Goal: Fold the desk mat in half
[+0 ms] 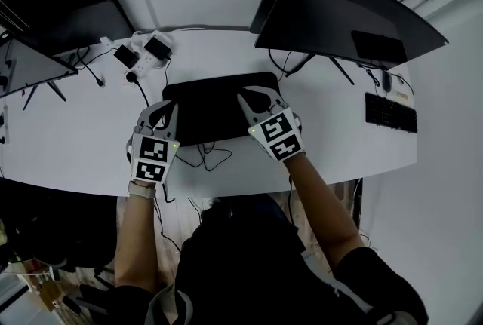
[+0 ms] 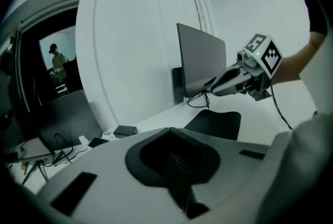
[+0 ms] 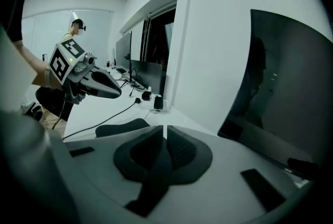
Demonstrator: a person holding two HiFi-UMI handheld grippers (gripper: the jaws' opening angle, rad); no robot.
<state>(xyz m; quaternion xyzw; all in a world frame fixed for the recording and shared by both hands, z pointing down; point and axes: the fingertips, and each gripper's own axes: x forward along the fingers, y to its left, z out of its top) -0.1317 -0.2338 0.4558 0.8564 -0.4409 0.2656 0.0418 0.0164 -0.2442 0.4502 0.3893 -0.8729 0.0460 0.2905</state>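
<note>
Nearest the person, the left gripper and the right gripper each clench on a near corner of the desk mat. Each gripper's own view shows the pads pressed together with a thin dark strip of mat between them. Holding both corners at once probably keeps the near edge straight, so it can be carried over to meet the far edge. The mat lies across the middle of the white table, its near edge raised and the rest apparently flat. A loose cable sits on the table just under the lifted edge and could snag. Beyond the far edge is a strip of bare table. A power strip sits off to the left, and the foot of a large monitor is close behind on the right. A keyboard lies well clear at the far right.
</note>
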